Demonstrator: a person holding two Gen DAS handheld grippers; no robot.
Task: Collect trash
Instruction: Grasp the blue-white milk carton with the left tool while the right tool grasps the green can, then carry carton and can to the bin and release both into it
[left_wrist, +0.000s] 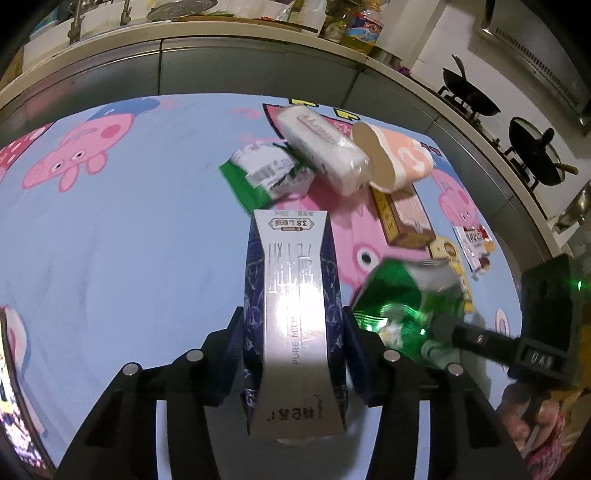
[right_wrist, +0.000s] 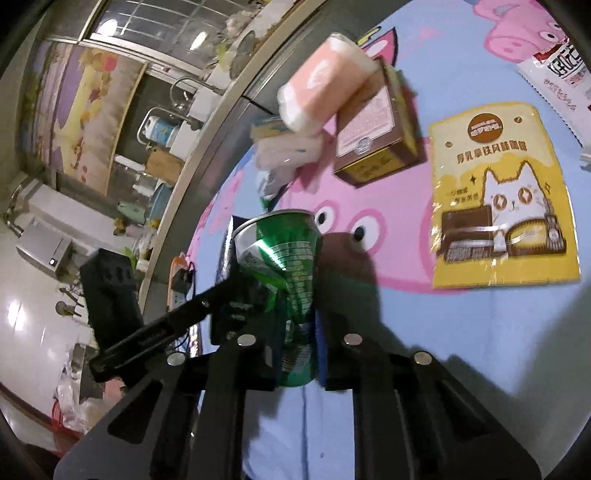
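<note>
My left gripper (left_wrist: 293, 332) is shut on a blue and silver milk carton (left_wrist: 293, 295) and holds it above the cartoon-pig tablecloth (left_wrist: 129, 240). My right gripper (right_wrist: 295, 325) is shut on a crushed green can (right_wrist: 284, 258), held above the cloth; the can also shows in the left wrist view (left_wrist: 402, 299), just right of the carton. On the cloth beyond lie a green and white wrapper (left_wrist: 266, 173), a white tissue pack (left_wrist: 325, 147), a pink paper cup (left_wrist: 395, 155), a brown box (left_wrist: 402, 218) and a yellow cat packet (right_wrist: 498, 199).
A red and white sachet (left_wrist: 476, 240) lies near the cloth's right edge. A grey cabinet front (left_wrist: 221, 70) runs behind the table, with a worktop of bottles above. Woks (left_wrist: 469, 96) sit on a stove at the right. The left part of the cloth bears nothing.
</note>
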